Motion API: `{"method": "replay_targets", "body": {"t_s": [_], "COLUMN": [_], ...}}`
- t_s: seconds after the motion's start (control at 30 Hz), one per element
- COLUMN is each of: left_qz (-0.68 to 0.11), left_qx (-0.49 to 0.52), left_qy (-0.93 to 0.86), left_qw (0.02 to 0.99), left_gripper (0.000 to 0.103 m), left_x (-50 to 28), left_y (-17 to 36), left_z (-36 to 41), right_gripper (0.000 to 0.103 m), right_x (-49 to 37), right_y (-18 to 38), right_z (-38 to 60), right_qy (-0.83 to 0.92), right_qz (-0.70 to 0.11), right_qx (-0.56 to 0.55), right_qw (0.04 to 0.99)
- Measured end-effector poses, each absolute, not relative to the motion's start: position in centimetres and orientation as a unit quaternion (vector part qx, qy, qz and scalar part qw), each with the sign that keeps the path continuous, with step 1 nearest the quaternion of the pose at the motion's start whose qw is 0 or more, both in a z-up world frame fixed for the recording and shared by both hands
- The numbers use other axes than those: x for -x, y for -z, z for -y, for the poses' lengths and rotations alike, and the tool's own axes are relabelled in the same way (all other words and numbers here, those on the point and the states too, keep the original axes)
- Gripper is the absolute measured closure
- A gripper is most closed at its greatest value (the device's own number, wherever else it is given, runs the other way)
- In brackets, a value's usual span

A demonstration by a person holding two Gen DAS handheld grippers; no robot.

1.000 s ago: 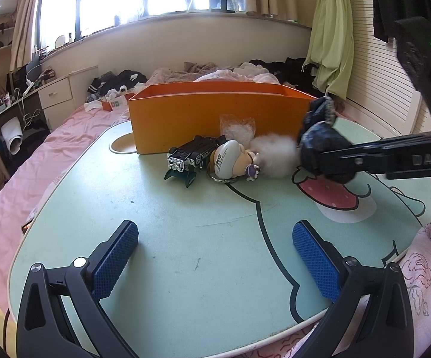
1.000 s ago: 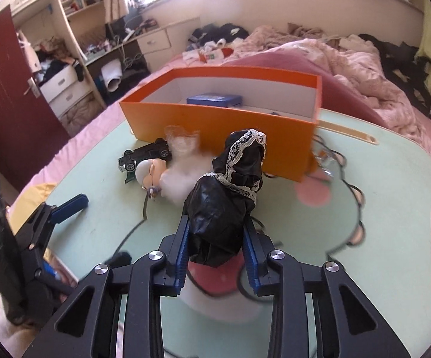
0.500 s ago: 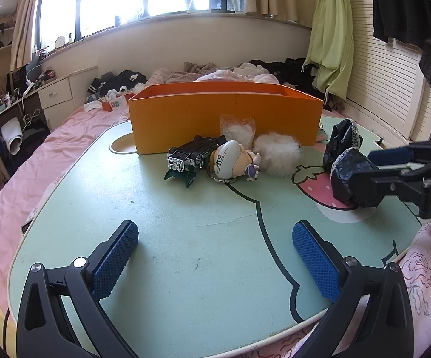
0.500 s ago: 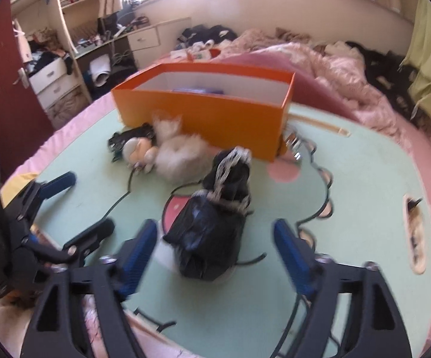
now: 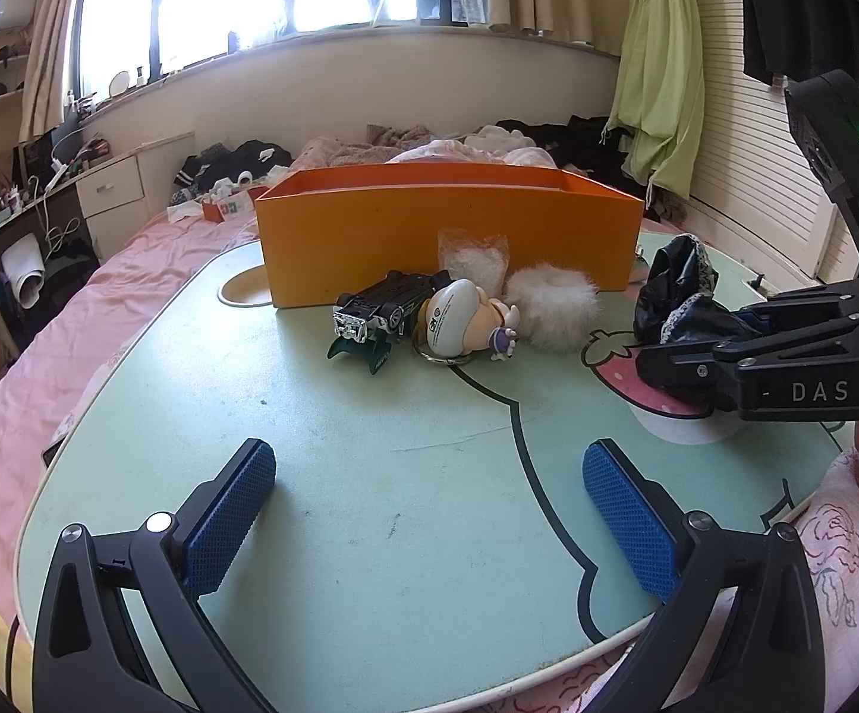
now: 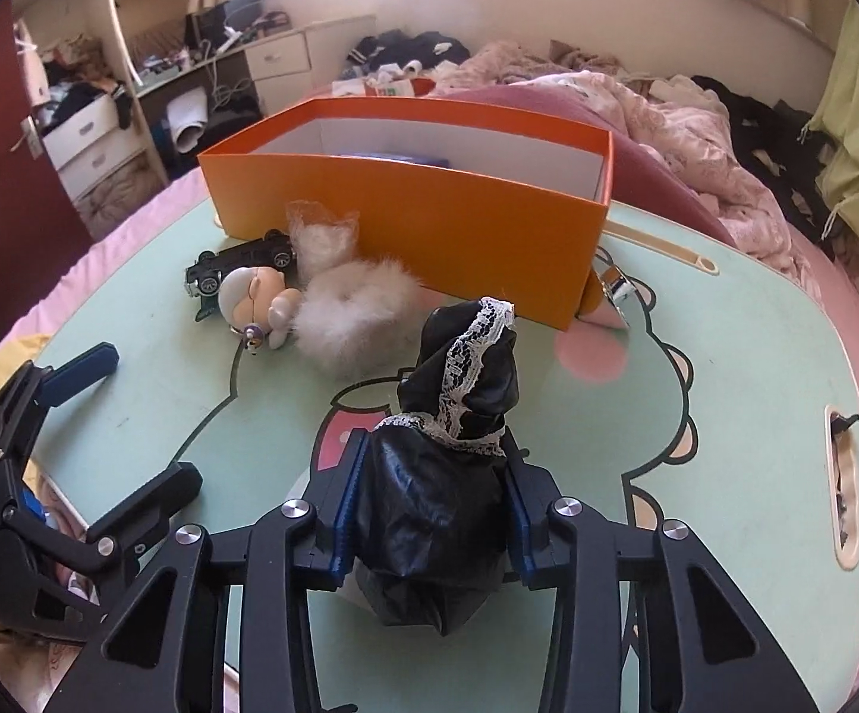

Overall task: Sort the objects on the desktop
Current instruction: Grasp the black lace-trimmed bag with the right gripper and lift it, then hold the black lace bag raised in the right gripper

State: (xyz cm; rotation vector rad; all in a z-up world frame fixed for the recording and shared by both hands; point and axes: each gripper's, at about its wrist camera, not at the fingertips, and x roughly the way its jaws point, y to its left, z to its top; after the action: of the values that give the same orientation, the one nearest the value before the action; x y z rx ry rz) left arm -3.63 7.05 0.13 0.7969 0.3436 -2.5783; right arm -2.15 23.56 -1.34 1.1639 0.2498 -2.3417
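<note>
The right gripper (image 6: 429,499) has white letters on its side that read "DAS". Its jaws have just been closing, and now the blue pads squeeze one black pouch with white lace trim (image 6: 441,475) from both sides. The pouch sits on the pale green table (image 5: 370,475), over a strawberry picture (image 5: 613,356) printed on the top. The left gripper (image 5: 429,517) hangs low over the near part of the table with its two blue pads wide apart and nothing between them. There is one orange box (image 5: 447,243) at the far side of the table. In front of it lie one dark toy car (image 5: 381,312), one small doll keychain (image 5: 459,321) with tiny print on its head too small to read, one white fluffy ball (image 5: 554,309), and one clear little bag with white fluff (image 5: 474,258) touching the box.
</note>
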Motion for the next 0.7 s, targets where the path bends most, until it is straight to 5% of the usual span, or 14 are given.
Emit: {"method": "replay_targets", "body": {"t_s": [0.3, 0.7], "left_qz": [-0.124, -0.125], "left_qx": [-0.286, -0.285], "left_qy": [0.927, 0.926], "left_qw": [0.209, 0.212], "left_gripper": [0.000, 0.000], "left_x": [3.6, 3.7], "left_y": [-0.1, -0.1], "left_z": [-7.1, -7.1], "right_gripper": [0.063, 0.041], "right_x": [1.8, 1.8], "right_y": [1.3, 1.3], "right_z": [-23.6, -22.4], "right_qy": [0.862, 0.852], "right_qz": [-0.096, -0.111], "right_qx": [-0.427, -0.428], "right_qw": [0.254, 0.280]}}
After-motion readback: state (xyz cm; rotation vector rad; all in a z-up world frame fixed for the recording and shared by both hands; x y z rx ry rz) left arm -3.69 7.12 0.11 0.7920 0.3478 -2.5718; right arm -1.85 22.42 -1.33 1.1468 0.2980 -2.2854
